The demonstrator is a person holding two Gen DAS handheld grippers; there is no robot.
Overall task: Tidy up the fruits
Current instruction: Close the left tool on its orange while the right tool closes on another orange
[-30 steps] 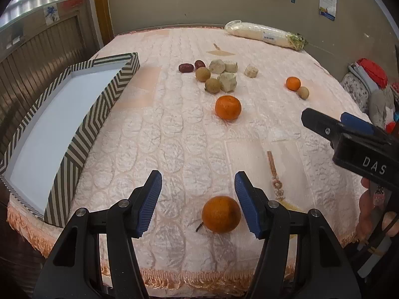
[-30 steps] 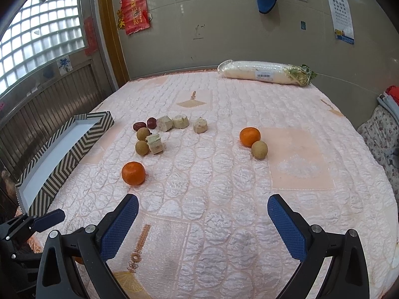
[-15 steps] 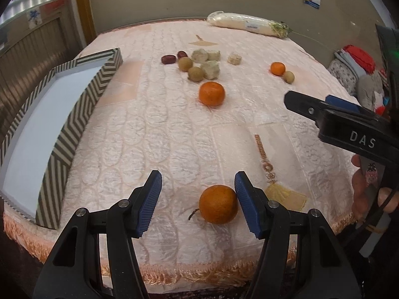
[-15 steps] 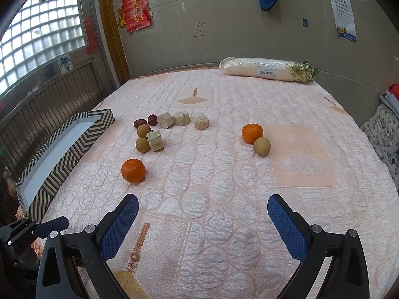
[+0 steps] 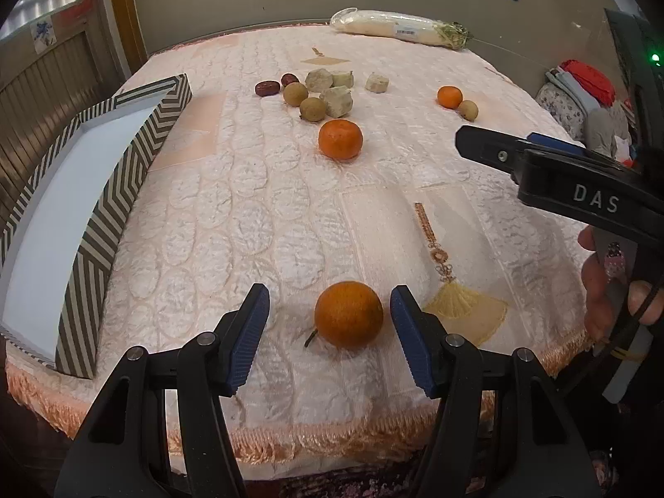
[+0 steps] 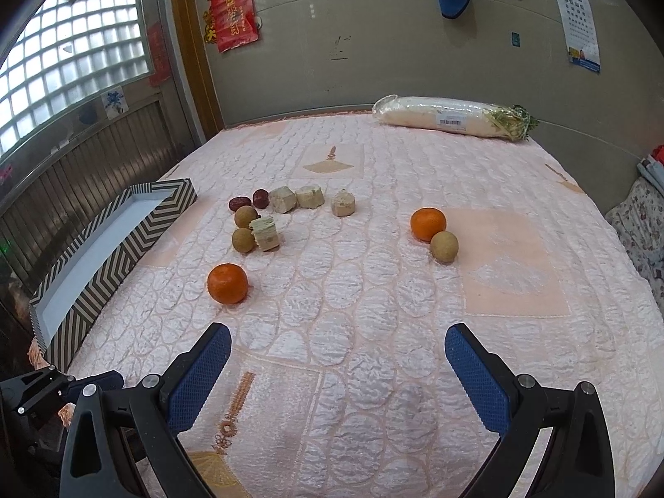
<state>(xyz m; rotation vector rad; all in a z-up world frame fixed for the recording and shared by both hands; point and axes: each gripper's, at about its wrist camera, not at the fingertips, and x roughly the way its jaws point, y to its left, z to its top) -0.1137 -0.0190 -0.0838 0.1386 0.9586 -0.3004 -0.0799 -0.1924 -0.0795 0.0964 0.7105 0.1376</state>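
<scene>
An orange with a short stem (image 5: 348, 315) lies near the table's front edge, between the blue pads of my left gripper (image 5: 328, 315), which stands open with gaps on both sides of the fruit. A second orange (image 5: 340, 140) (image 6: 228, 283) sits further in. A third orange (image 6: 428, 224) touches a round brown fruit (image 6: 444, 246) on the right. A cluster of brown fruits, red dates and pale chunks (image 6: 265, 216) lies mid-table. My right gripper (image 6: 338, 373) hovers open over bare cloth. The striped box (image 5: 83, 191) stands on the left.
A wrapped white radish (image 6: 452, 118) lies along the far edge by the wall. The pink quilted cloth (image 6: 352, 290) covers the table, fringe hanging at the front. A person's hand (image 5: 601, 286) holds the right gripper. Folded clothes (image 5: 581, 95) lie beyond the right edge.
The left gripper tilted and edged closer, so the stemmed orange now sits further in between its pads, more central. The right gripper's view is unchanged.
</scene>
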